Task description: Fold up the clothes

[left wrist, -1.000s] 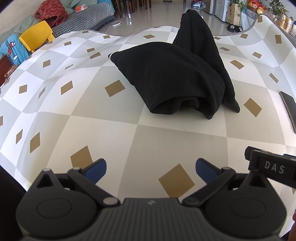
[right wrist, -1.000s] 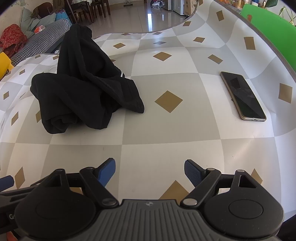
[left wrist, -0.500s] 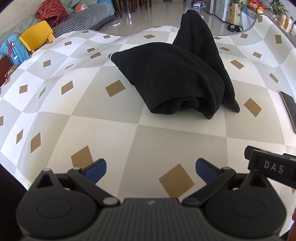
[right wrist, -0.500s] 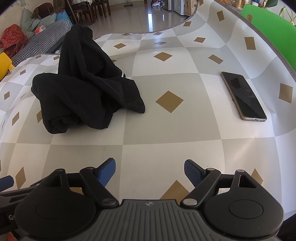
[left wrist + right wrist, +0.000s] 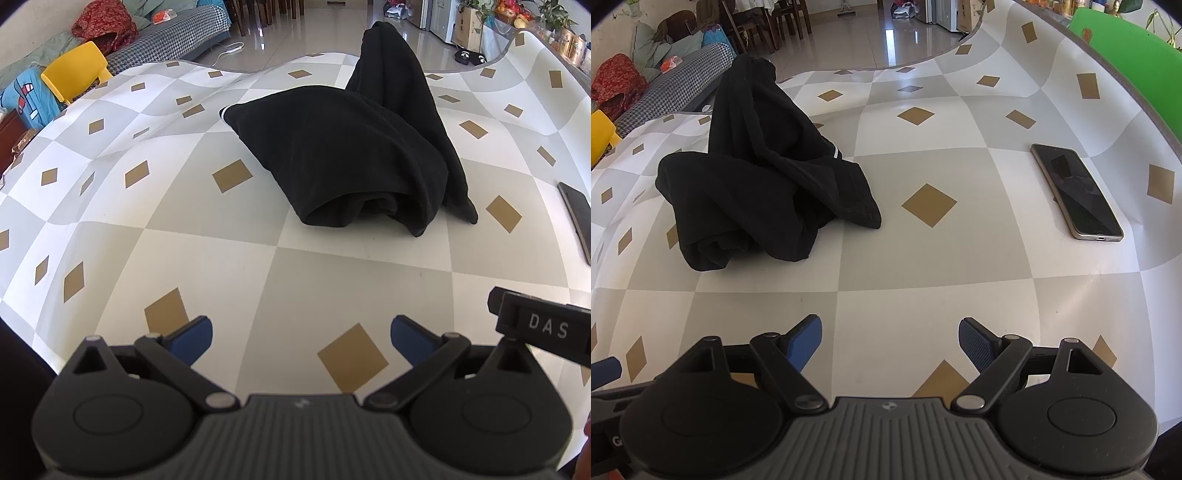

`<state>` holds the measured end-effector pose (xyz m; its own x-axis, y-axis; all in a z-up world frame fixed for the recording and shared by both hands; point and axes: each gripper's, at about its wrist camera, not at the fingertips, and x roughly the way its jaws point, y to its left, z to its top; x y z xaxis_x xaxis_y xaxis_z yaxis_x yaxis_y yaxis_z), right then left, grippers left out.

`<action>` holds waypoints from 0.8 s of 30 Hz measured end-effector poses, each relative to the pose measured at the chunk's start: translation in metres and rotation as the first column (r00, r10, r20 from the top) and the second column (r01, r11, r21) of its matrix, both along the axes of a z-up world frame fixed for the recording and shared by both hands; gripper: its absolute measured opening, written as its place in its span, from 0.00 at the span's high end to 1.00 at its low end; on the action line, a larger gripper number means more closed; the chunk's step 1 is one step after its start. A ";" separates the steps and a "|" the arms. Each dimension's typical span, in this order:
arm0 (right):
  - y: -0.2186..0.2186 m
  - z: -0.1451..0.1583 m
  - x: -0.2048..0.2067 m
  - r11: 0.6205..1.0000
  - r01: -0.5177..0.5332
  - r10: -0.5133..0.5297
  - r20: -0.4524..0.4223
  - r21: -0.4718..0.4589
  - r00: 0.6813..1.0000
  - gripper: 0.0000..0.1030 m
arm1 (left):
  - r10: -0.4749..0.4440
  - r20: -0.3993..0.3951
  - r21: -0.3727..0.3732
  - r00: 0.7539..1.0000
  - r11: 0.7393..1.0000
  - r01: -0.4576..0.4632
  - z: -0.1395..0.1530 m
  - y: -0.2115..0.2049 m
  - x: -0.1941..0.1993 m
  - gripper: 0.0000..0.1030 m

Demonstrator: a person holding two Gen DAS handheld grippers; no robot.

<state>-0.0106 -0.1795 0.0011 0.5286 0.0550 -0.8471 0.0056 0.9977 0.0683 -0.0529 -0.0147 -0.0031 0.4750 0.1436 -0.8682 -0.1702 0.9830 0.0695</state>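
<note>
A crumpled black garment [image 5: 351, 155] lies in a heap on the checkered tablecloth [image 5: 177, 266], with one part draped over the table's far edge. In the right wrist view the same garment [image 5: 764, 177] sits to the left of centre. My left gripper [image 5: 301, 338] stands open near the front edge, well short of the garment, with nothing between its blue pads. My right gripper [image 5: 890, 341] is open too, empty, with the garment ahead and to its left. Part of the right gripper [image 5: 543, 326] shows at the lower right of the left wrist view.
A smartphone [image 5: 1075, 192] lies face up on the right side of the table, also visible as a phone [image 5: 578, 218] at the left view's right edge. A green chair [image 5: 1134, 70] stands beyond the right edge; a yellow chair [image 5: 75, 70] and a sofa [image 5: 173, 33] stand far left.
The right wrist view has shifted very slightly; the garment, the phone and both open grippers stay as they were.
</note>
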 end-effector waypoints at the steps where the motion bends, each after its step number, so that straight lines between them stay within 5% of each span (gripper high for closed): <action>1: 0.000 0.000 0.000 1.000 0.000 0.000 0.002 0.000 1.000 0.20 | -0.001 0.000 0.000 1.000 1.000 0.001 0.000 0.000 0.000 0.00; 24: 0.005 -0.002 0.007 1.000 0.000 0.000 -0.004 -0.007 1.000 0.20 | 0.008 0.011 0.001 1.000 1.000 -0.008 0.002 0.002 0.004 0.00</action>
<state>-0.0040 -0.1749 -0.0005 0.5249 0.0490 -0.8497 0.0054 0.9981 0.0609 -0.0485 -0.0123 -0.0010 0.4838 0.1485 -0.8625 -0.1787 0.9815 0.0687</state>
